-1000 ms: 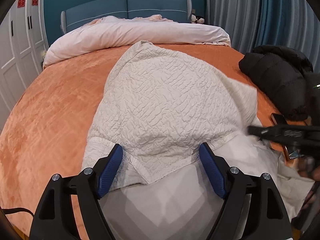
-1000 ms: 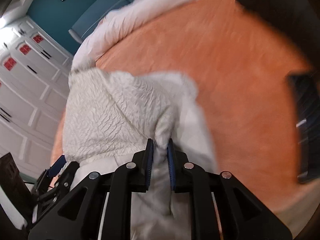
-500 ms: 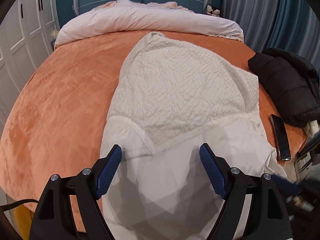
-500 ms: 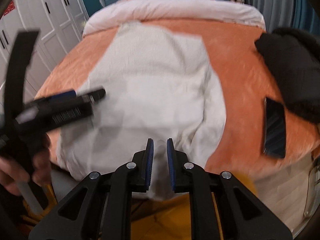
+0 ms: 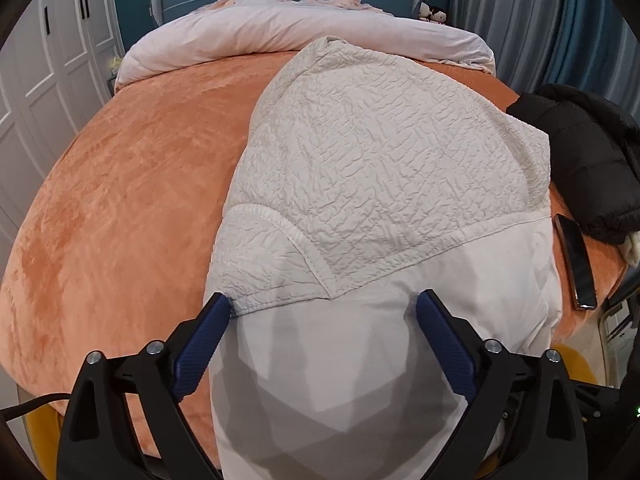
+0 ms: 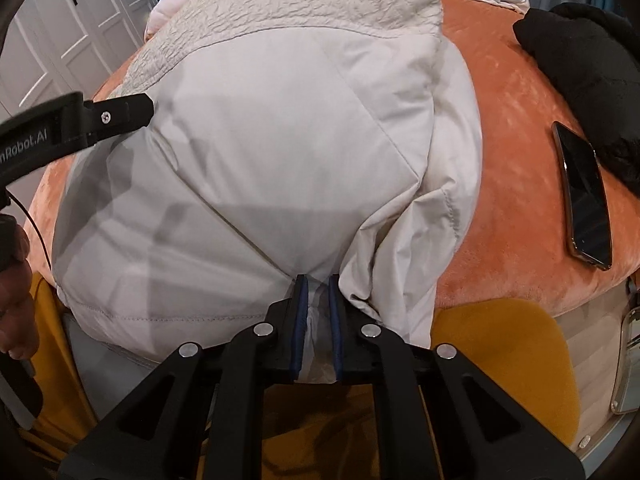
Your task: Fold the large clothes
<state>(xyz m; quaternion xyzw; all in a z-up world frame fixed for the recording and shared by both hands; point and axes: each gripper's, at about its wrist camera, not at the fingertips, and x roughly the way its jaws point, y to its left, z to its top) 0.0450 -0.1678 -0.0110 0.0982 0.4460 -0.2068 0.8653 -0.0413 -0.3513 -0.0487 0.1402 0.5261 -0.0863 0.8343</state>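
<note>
A large white jacket (image 5: 384, 168) lies on the orange bed (image 5: 120, 200), its crinkled lining folded over the smooth outer shell (image 6: 260, 140). My left gripper (image 5: 322, 304) is open and empty, its jaws wide apart over the jacket's near end at the bed's foot. It also shows in the right wrist view (image 6: 116, 114), at the jacket's left edge. My right gripper (image 6: 318, 280) is shut on a bunched fold of the jacket's smooth hem at the bed's near edge.
A black puffer jacket (image 5: 584, 152) lies on the bed's right side, with a dark phone (image 6: 586, 192) beside it. A pale duvet (image 5: 304, 36) is heaped at the headboard. White wardrobe doors (image 5: 44, 60) stand left; a yellow seat (image 6: 500, 344) is below the bed edge.
My right gripper has pulled the jacket's hem toward the foot of the bed, still gripping it. My left gripper has drawn back along the jacket and stayed open.
</note>
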